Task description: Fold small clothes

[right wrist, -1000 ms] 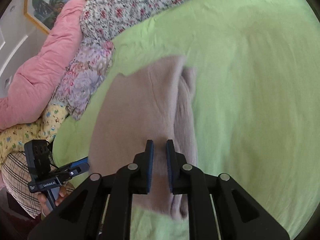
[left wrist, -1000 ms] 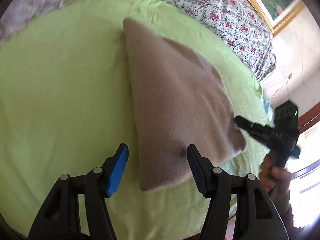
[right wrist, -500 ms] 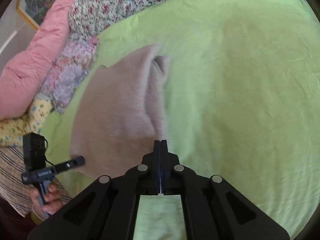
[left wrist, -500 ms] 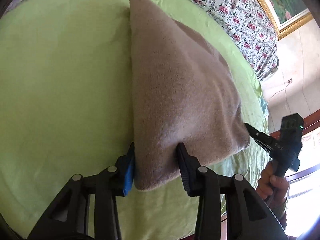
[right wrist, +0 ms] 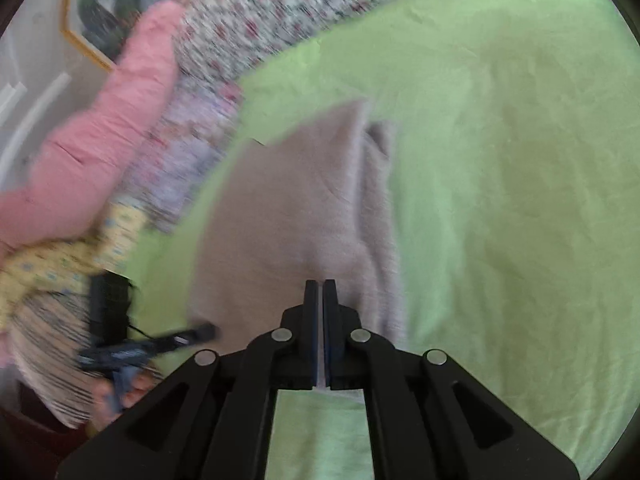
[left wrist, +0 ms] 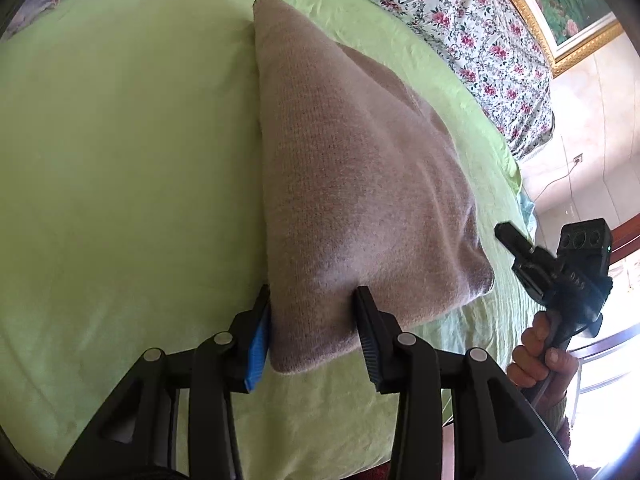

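Observation:
A folded beige knit garment lies on the green bed sheet. My left gripper is open, its jaws on either side of the garment's near left corner. The garment also shows in the blurred right wrist view. My right gripper is shut with nothing between its jaws, just at the garment's near edge. It also shows in the left wrist view, held by a hand off the garment's right corner. The left gripper shows in the right wrist view at the lower left.
A floral quilt covers the far side of the bed. A pink cushion, a yellow patterned cloth and a striped cloth lie at the bed's left end. A framed picture hangs on the wall.
My left gripper moved forward and narrowed around the garment's near corner. My right gripper closed fully and drew back to the garment's near edge; its view is now blurred by motion.

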